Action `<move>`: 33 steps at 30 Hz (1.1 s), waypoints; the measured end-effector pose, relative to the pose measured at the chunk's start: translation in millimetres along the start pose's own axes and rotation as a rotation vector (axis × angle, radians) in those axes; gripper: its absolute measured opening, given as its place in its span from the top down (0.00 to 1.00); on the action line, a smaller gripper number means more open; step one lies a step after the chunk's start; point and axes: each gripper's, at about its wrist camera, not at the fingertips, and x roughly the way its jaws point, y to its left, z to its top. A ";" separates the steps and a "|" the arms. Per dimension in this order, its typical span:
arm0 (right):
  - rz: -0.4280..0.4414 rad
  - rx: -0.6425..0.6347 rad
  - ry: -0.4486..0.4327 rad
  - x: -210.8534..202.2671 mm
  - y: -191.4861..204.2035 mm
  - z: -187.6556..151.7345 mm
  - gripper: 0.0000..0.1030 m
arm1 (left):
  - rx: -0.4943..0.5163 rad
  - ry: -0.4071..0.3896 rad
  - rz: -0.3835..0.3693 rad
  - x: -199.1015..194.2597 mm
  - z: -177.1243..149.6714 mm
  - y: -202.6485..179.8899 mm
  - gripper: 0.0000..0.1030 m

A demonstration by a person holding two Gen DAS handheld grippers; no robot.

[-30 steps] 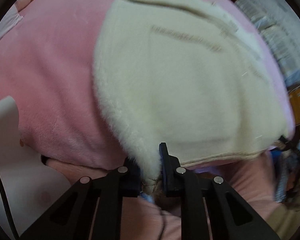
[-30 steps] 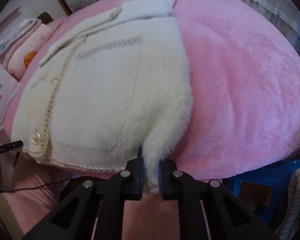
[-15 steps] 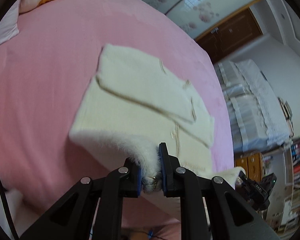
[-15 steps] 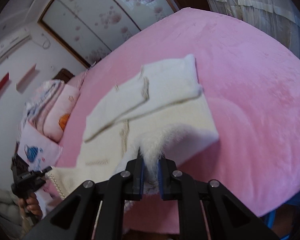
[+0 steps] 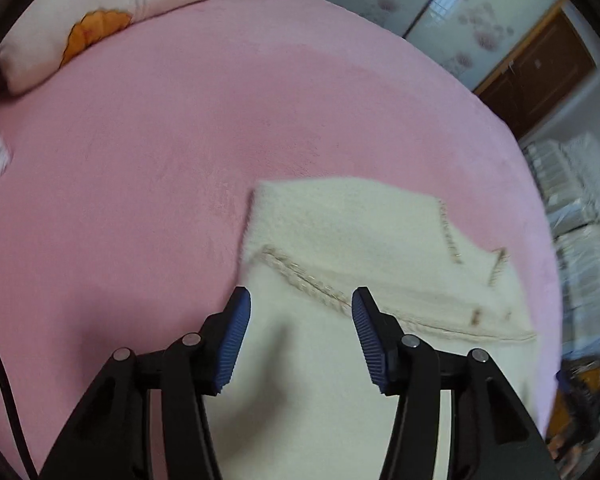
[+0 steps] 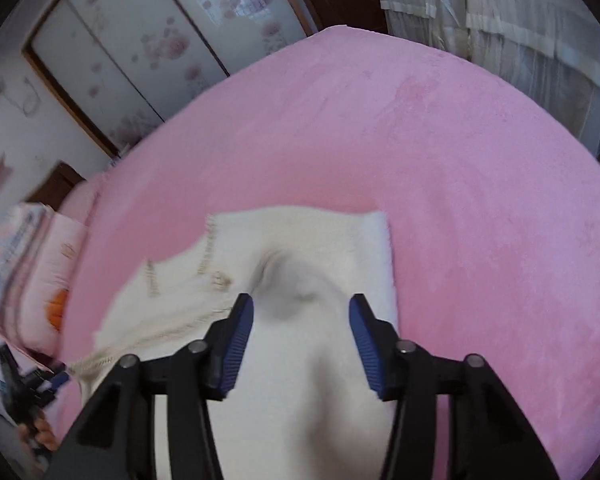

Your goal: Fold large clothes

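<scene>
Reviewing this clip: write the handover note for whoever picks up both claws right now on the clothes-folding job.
Left claw: jaws opening, nothing pinched, over the cream garment.
Right claw: jaws opening, nothing pinched, over the same garment.
Garment lies on the pink bed, its near part laid over the far part; a trimmed edge shows across the top layer.
Done: one fold is laid and released.
Left: check that the layers line up, smooth the wrinkle near the right claw, then fold again if it should be smaller.
</scene>
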 end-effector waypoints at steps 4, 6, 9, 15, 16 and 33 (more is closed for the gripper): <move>0.001 -0.061 0.033 28.8 -0.3 -10.0 0.51 | 0.089 0.024 -0.027 18.8 2.2 -4.1 0.50; 0.000 -0.089 0.042 39.5 -0.1 -13.9 0.51 | 0.128 0.035 -0.045 25.9 -1.3 -0.3 0.49; -0.035 -0.149 0.049 53.5 2.7 -17.0 0.51 | 0.183 0.041 -0.070 32.5 -1.5 6.9 0.50; -0.032 -0.198 0.089 79.6 8.4 -3.7 0.51 | 0.258 0.029 -0.123 48.4 1.0 29.0 0.50; -0.030 -0.210 0.093 82.4 10.6 -1.5 0.51 | 0.274 0.027 -0.121 49.4 1.3 29.9 0.50; -0.020 -0.321 0.144 115.0 9.0 4.2 0.48 | 0.521 0.010 -0.013 65.0 -9.5 -4.9 0.64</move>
